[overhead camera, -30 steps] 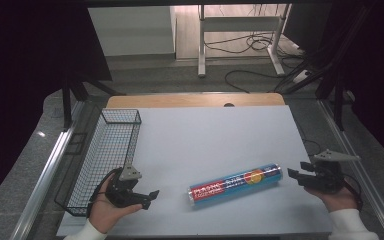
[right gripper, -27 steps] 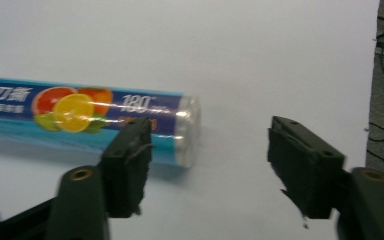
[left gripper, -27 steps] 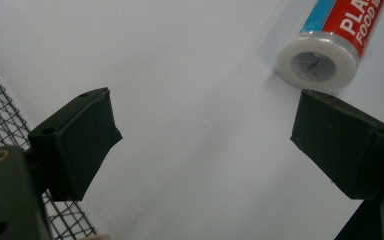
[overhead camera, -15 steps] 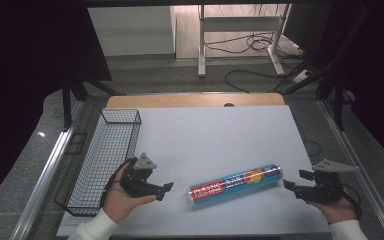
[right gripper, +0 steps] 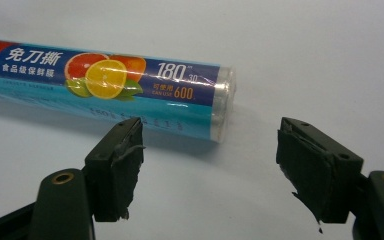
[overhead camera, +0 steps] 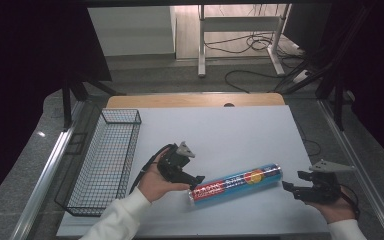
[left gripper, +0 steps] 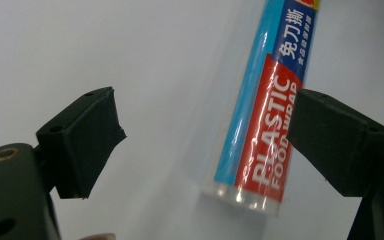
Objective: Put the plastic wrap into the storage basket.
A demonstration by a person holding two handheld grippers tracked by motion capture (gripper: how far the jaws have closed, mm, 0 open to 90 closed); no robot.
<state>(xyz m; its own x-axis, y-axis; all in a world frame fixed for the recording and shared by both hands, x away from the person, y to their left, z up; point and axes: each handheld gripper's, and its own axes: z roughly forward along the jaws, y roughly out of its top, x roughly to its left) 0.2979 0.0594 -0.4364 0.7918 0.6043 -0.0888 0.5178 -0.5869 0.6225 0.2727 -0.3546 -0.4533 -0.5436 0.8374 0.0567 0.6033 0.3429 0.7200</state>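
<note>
At the far left, a black wire basket (overhead camera: 104, 160) is sitting on the pale, smooth tabletop (overhead camera: 220, 130), its open mesh holding nothing that I can make out. Just right of it, the left claw (overhead camera: 196, 180) is closing in on the near end of the plastic wrap roll (overhead camera: 236, 183); its jaws have just been narrowing, yet they are standing apart with the roll's capped end (left gripper: 250, 192) lying between the rubbery black pads, not pressed by either. The roll is a long, glossy cylinder, printed in blue and red, lying slantwise on the tabletop between the two hands. At its far end (right gripper: 225, 102), the right claw (overhead camera: 291, 184) is waiting wide open and holding nothing, its jaws having just been spreading. This looks like the approach to a grasp: next, the left claw needs to straddle the round body squarely and close gently, since the slick film may roll away.
</note>
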